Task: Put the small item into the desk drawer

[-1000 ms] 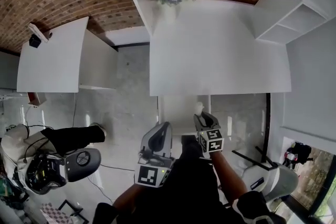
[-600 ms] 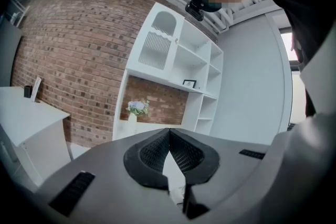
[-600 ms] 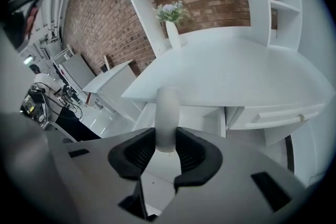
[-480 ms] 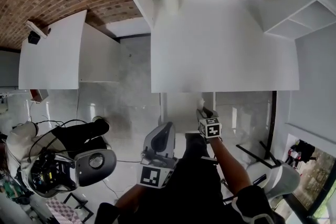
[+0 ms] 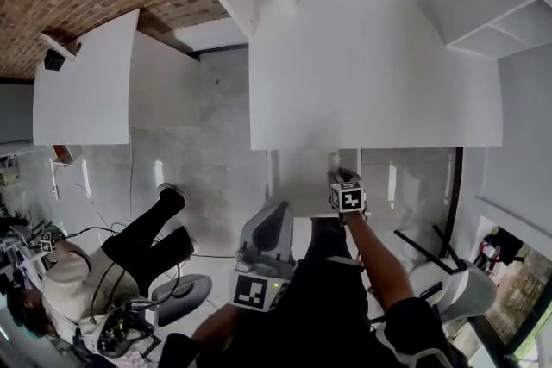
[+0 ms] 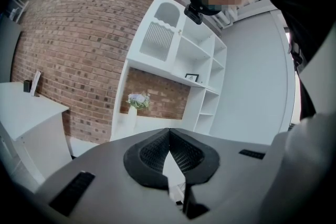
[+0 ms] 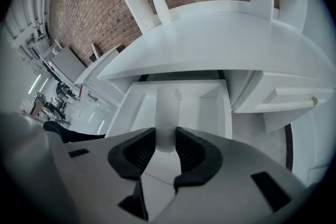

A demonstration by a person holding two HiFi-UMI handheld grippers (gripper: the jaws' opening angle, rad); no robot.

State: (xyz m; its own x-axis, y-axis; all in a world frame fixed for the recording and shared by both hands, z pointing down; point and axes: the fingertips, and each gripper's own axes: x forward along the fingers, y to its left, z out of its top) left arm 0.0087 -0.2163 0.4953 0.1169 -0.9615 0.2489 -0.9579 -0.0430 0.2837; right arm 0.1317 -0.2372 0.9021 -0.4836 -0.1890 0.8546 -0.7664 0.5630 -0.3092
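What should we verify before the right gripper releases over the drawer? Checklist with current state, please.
1. Grip: the right gripper has its jaws pressed on the small white cylindrical item: ok.
2. The white desk drawer is pulled open: ok.
3. The item is lined up over the drawer's inside, between its side walls: ok.
4. Landing spot free: no other thing shows in the drawer, but the item hides part of the floor: cannot tell.
5. Height of the item above the drawer floor: cannot tell.
6. The left gripper is shut with nothing between its jaws: ok.
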